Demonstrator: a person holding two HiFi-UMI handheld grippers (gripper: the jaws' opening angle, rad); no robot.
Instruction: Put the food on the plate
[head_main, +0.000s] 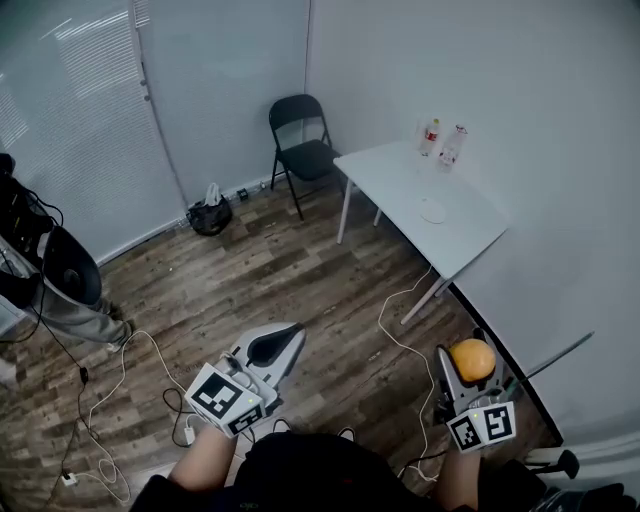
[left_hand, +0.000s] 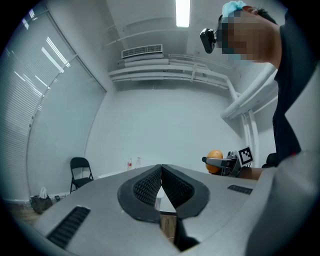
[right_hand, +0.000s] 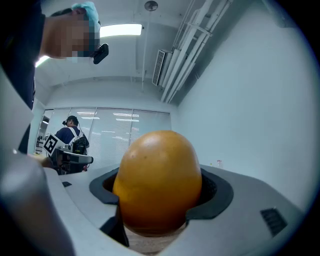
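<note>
Orange-skinned, the fruit (head_main: 472, 359) sits between the 2 jaws of the right gripper (head_main: 470, 352). The jaws stand wide apart, their dark pads pressed against the fruit's sides, and the fruit bulges up above them. The left gripper (head_main: 288, 338) is held to the left of the right one, well apart from it. Its 2 jaws are closed tip to tip with nothing between them.

Well ahead of the right gripper and a little to its left, the plate (head_main: 433, 210) lies bare on a white table (head_main: 480, 245). Past the plate, at the table's far end, stand 2 bottles (head_main: 430, 135). The table is set against the wall that runs along the right gripper's right side.

Far ahead of the left gripper 1 black chair (head_main: 300, 150) stands on the wood floor (head_main: 300, 280), with a dark bag (head_main: 210, 216) left of it by the blinds. Far off to the left gripper's left, part of another person (head_main: 62, 272) shows. White cables (head_main: 400, 320) trail over the floor between the 2 grippers and to the left of the left one.
</note>
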